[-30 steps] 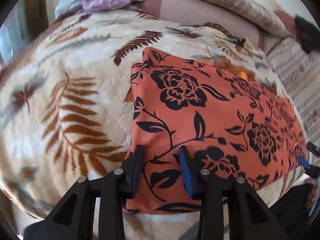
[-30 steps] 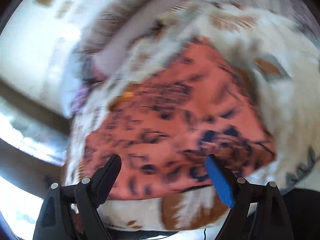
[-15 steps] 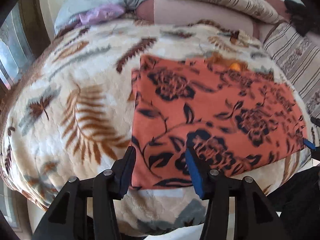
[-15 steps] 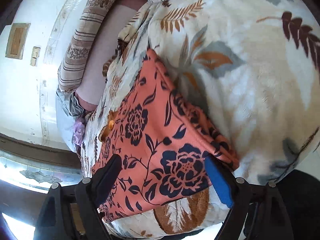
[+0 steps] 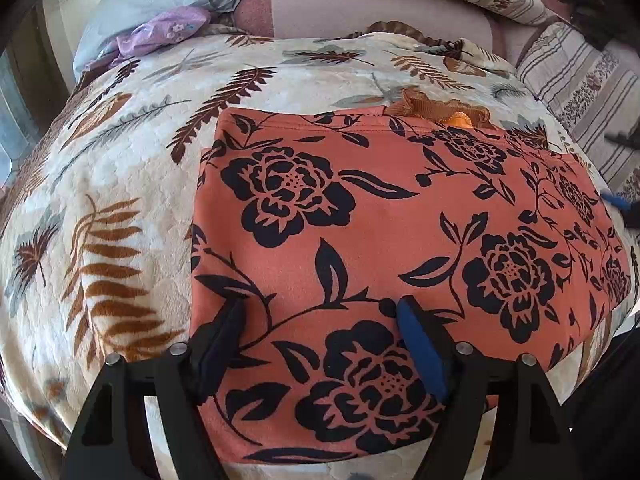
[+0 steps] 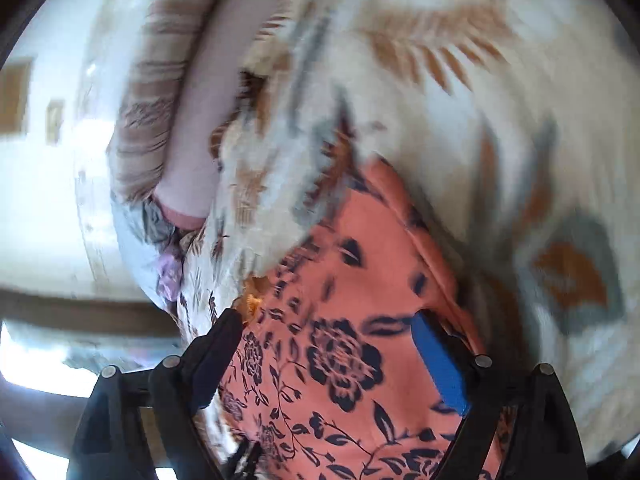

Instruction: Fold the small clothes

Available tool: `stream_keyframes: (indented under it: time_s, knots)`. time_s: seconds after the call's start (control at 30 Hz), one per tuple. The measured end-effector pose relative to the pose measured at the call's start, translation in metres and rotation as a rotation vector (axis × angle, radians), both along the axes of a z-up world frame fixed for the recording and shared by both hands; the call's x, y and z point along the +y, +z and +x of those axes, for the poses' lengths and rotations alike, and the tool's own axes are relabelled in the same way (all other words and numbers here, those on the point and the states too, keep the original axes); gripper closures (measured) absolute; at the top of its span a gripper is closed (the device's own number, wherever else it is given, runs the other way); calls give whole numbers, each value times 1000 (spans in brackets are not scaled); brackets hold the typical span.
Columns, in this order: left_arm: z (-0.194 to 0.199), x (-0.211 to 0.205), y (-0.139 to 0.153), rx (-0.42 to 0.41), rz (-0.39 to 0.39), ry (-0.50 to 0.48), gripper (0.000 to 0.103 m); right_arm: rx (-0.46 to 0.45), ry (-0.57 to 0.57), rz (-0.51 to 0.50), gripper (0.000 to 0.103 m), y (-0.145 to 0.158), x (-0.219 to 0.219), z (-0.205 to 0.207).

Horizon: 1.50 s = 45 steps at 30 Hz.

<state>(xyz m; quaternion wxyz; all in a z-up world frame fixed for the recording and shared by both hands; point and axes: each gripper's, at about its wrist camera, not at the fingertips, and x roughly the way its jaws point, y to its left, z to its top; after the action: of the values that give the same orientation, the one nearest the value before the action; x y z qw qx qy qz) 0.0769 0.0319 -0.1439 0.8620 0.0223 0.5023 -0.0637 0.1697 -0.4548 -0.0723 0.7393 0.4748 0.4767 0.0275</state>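
An orange garment with black flowers [image 5: 380,248] lies flat in a folded rectangle on a cream leaf-print blanket [image 5: 132,184]. A brown ruffle with an orange bit [image 5: 448,114] peeks out at its far edge. My left gripper [image 5: 320,320] is open, low over the garment's near left part, holding nothing. In the blurred right wrist view, my right gripper [image 6: 328,332] is open over the garment [image 6: 360,288], with nothing between its fingers. A blue fingertip of the right gripper [image 5: 614,200] shows at the garment's right edge in the left wrist view.
Striped pillows [image 5: 584,80] and a pink bolster [image 5: 360,12] lie at the back of the bed. Grey and purple clothes [image 5: 164,28] are piled at the back left. The blanket drops off at the near edge [image 5: 52,420].
My left gripper moved forward over the garment and opened wider. My right gripper swung in closer over the garment's right side, still open; its view is now blurred.
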Motion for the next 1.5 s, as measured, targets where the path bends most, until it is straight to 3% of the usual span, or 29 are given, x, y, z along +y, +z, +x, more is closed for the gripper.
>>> stream_keyframes:
  time_s: [0.1, 0.17, 0.2, 0.23, 0.27, 0.33, 0.47, 0.6, 0.67, 0.7, 0.73, 0.8, 0.87, 0.93, 1.0, 1.07, 1.1, 1.17, 1.33, 1.5]
  knots:
    - [2, -2, 0, 1, 8, 4, 21, -55, 47, -10, 12, 3, 7, 29]
    - [3, -3, 0, -1, 8, 11, 20, 47, 34, -92, 12, -26, -3, 50]
    - [3, -3, 0, -3, 11, 10, 20, 100, 5, -62, 11, -43, -11, 52]
    - [2, -3, 0, -4, 13, 7, 20, 87, -69, 4, 11, -47, -18, 49]
    - [2, -3, -1, -7, 9, 4, 20, 70, -107, 26, 11, -39, -19, 44]
    - [1, 0, -1, -10, -1, 1, 20, 52, -65, -20, 11, -17, -7, 36]
    - [-10, 1, 12, -3, 3, 24, 20, 1, 37, -50, 11, 15, 31, -14]
    - [-43, 11, 37, -100, -69, 57, 20, -24, 127, -74, 11, 12, 64, -74]
    - [-52, 18, 22, -55, -50, 93, 20, 38, 116, -121, 11, -11, 63, -90]
    - [-50, 21, 0, 41, -48, 86, 20, 96, 91, -138, 11, -26, 60, -96]
    - [-51, 23, -9, 50, -33, 78, 20, 81, 60, -107, 12, -32, 55, -103]
    - [-60, 23, 4, 16, 4, 76, 25, 69, 39, -96, 12, -22, 55, -111]
    - [-69, 30, 20, -29, -78, 111, 27, 37, 71, -117, 12, -5, 64, -115]
    - [-73, 33, 24, -63, -75, 128, 26, -49, 134, -137, 11, 12, 77, -119]
    - [-65, 35, 2, 44, -25, 144, 26, -88, 165, -121, 11, 6, 84, -122]
    - [-61, 42, -12, 126, -59, 169, 26, 14, 139, -124, 10, -26, 77, -118]
    - [-65, 44, -6, 100, -73, 176, 27, 83, 108, -103, 11, -41, 70, -120]
    - [-76, 48, 13, 38, -97, 175, 27, 26, 58, -56, 11, -33, 62, -127]
    - [-68, 63, 50, -88, -146, 179, 27, 12, 101, -180, 11, -11, 70, -128]
    - [-20, 84, 44, -52, -211, 160, 27, -23, 104, -171, 11, -11, 73, -136]
